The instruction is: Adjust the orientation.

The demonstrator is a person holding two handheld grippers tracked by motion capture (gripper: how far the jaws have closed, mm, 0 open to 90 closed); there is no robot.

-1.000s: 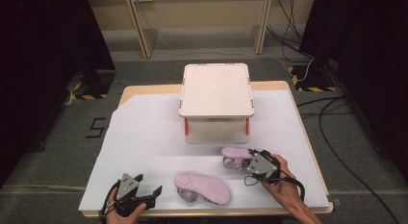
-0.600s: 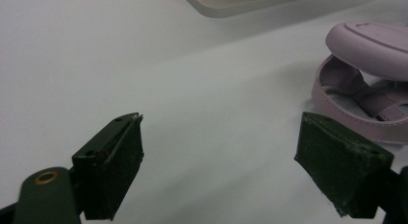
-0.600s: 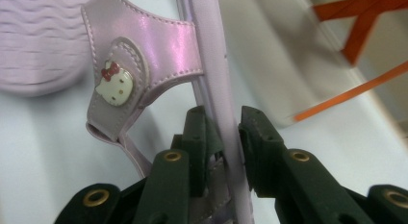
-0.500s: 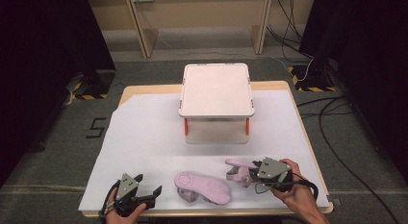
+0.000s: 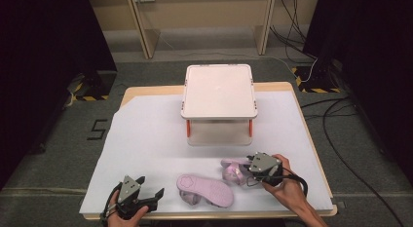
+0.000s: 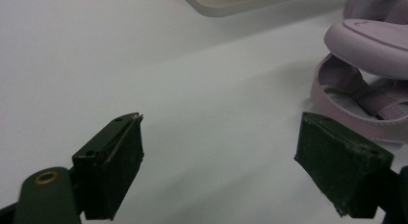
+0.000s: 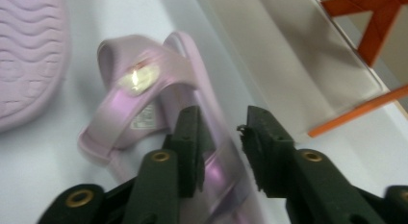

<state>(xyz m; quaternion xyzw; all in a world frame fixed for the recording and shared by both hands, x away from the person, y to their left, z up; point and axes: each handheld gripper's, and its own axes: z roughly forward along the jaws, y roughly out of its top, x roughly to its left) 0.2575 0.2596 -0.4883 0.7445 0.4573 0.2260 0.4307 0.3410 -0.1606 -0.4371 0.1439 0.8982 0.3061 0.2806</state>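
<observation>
The left gripper [image 5: 146, 195] rests low at about seven o'clock on the white table sheet [image 5: 146, 139], jaws spread wide apart with nothing between them; in the left gripper view its pads frame bare sheet, and the strap of a pink sandal [image 6: 358, 75] lies just beyond the right-hand jaw. In the high view that sandal [image 5: 204, 189] lies sole-up at six o'clock, between the two hands. At twelve o'clock stands a white tray table [image 5: 219, 90] on orange legs. At about four o'clock a second pink sandal [image 5: 234, 169] lies just beside the first, with the right gripper [image 5: 249, 169] at its outer end. In the right gripper view its jaws have just been opening and now stand partly apart over the sandal's strap [image 7: 144, 89]; whether a pad touches the strap I cannot tell.
</observation>
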